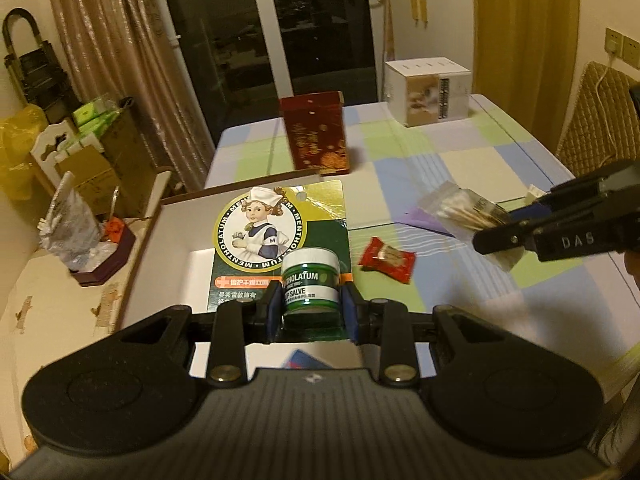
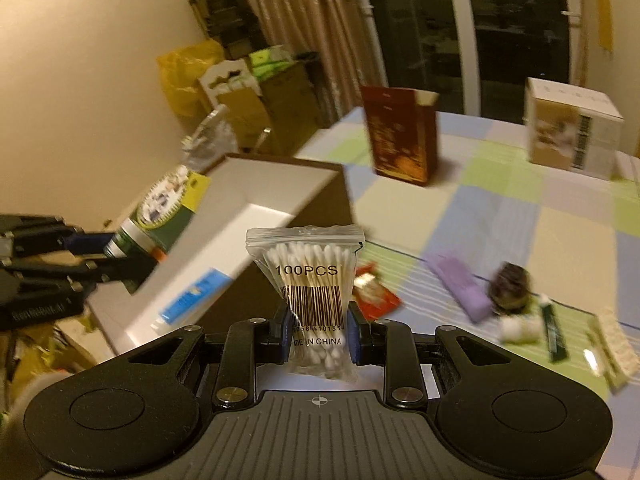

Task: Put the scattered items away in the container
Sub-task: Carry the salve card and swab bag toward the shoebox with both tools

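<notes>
At the left, the open white-lined box [image 1: 176, 240], the container, sits at the bench's [image 1: 480, 168] left edge with a blue-labelled item [image 2: 192, 296] already lying inside. The left gripper [image 1: 311, 300] hangs over the box, its pads clamped on the small green jar of the Mentholatum lip salve card pack [image 1: 280, 240]; gripping at the jar probably gives the firmest hold, the flat card standing up beyond it, ready to be dropped in. Just right of the box a red snack packet [image 1: 387, 259] lies on the checked cloth. Further right, the right gripper [image 2: 318, 330] is closed on a zip bag of cotton swabs [image 2: 310, 292], pinched near its lower half so the bag stands upright, seemingly on its way toward the box. Far right on the bench, a purple packet [image 2: 460, 288], a dark round object [image 2: 510, 288] and some small white pieces [image 2: 520, 330] remain scattered, awaiting collection.
</notes>
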